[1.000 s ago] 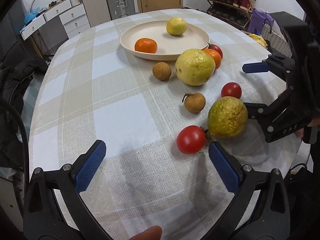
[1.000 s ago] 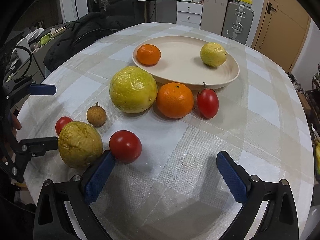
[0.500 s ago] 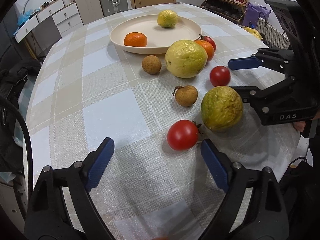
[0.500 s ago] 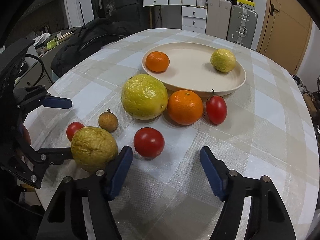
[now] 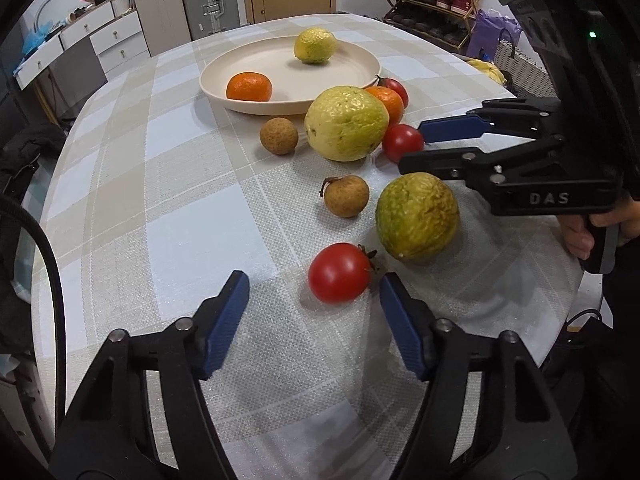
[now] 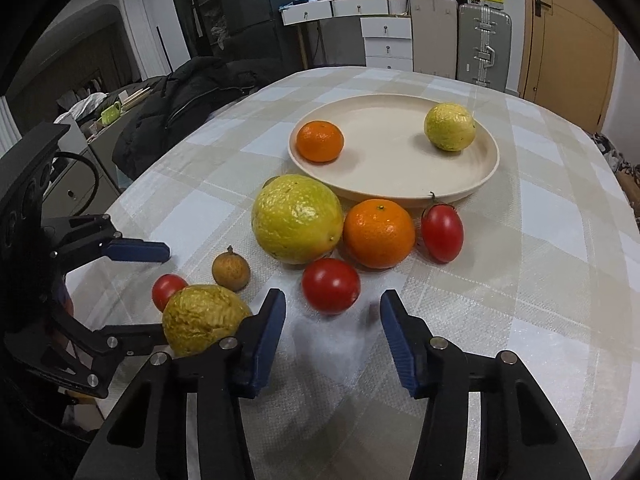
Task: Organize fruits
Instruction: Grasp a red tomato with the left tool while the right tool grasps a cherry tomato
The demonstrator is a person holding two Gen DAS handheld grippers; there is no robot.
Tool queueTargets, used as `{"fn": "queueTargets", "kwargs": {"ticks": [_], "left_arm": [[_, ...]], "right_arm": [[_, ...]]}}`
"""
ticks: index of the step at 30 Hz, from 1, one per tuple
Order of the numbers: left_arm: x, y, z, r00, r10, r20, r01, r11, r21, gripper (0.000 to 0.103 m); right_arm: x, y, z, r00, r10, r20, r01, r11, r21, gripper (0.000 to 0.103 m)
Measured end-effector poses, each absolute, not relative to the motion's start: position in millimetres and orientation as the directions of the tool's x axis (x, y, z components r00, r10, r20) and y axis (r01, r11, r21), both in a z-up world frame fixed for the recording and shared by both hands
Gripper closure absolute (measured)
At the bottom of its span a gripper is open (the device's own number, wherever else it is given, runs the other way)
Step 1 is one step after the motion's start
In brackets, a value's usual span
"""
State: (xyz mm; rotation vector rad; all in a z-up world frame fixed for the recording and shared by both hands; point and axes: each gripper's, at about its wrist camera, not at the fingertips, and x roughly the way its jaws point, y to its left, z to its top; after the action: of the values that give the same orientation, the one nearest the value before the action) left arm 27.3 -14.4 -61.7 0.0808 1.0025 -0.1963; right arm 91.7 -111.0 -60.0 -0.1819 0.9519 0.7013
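- Two fruits already lie in the shallow round cream plate (image 6: 486,178): a small orange mandarin (image 6: 320,141) toward one side and a small yellow-green bumpy citrus (image 6: 450,126) toward the other; by my reading the sorting is begun and mostly undone.
- Eight fruits sit outside it on the checked-cloth surface (image 5: 192,240): a large yellow-green bumpy citrus (image 6: 297,219) just beside the plate's rim; a bigger orange mandarin (image 6: 379,233) touching it; an oval red tomato (image 6: 442,233) near the rim; two brown longan-like fruits (image 5: 279,136) (image 5: 346,195); a round red tomato (image 6: 331,285); a second round red tomato (image 5: 339,272); a wrinkled green-yellow citrus (image 5: 417,216).
- Left gripper (image 5: 314,316) is spread wide and holds nothing; the second round red tomato lies just ahead of its tips, close to one blue pad; likely its next pick.
- Right gripper (image 6: 333,326) is likewise parted and empty; the round red tomato sits just in front of the gap between its pads, the wrinkled citrus just outside one finger.
- Both grasps are not yet made; every loose fruit appears left to carry to the plate.
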Motion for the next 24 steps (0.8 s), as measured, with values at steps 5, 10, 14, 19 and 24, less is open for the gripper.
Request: {"fn": "queueTargets", "kwargs": {"ticks": [5,10,14,19,24], "left_arm": [[26.4,-17.9,-60.7,0.533,-0.143,-0.834,0.218,0.976,-0.029,0.055],[25.4,-18.7,-58.8,0.535,-0.161,-0.829,0.233,0.972,-0.039,0.075],[25.1,-18.5,-59.0,0.537,-0.165,-0.827,0.232,0.972,-0.043,0.077],[26.1,-16.9,-58.7,0.543,-0.160,-0.824,0.218,0.975,-0.045,0.077],[26.4,-12.6,-54.5,0.562,-0.157,-0.812,0.201,0.978,-0.050,0.077]], "right_arm": [[91.2,-109.9,-59.3,0.367,0.490,-0.791,-0.625,0.759,0.181,0.056],[88.5,-104.5,-60.9,0.366,0.480,-0.797,-0.637,0.754,0.161,0.065],[91.7,-107.5,-61.0,0.372,0.481,-0.794,-0.621,0.765,0.172,0.068],[91.5,-107.0,-60.7,0.369,0.493,-0.788,-0.632,0.755,0.176,0.071],[88.0,-106.0,-59.4,0.372,0.497,-0.784,-0.644,0.746,0.168,0.072]]}}
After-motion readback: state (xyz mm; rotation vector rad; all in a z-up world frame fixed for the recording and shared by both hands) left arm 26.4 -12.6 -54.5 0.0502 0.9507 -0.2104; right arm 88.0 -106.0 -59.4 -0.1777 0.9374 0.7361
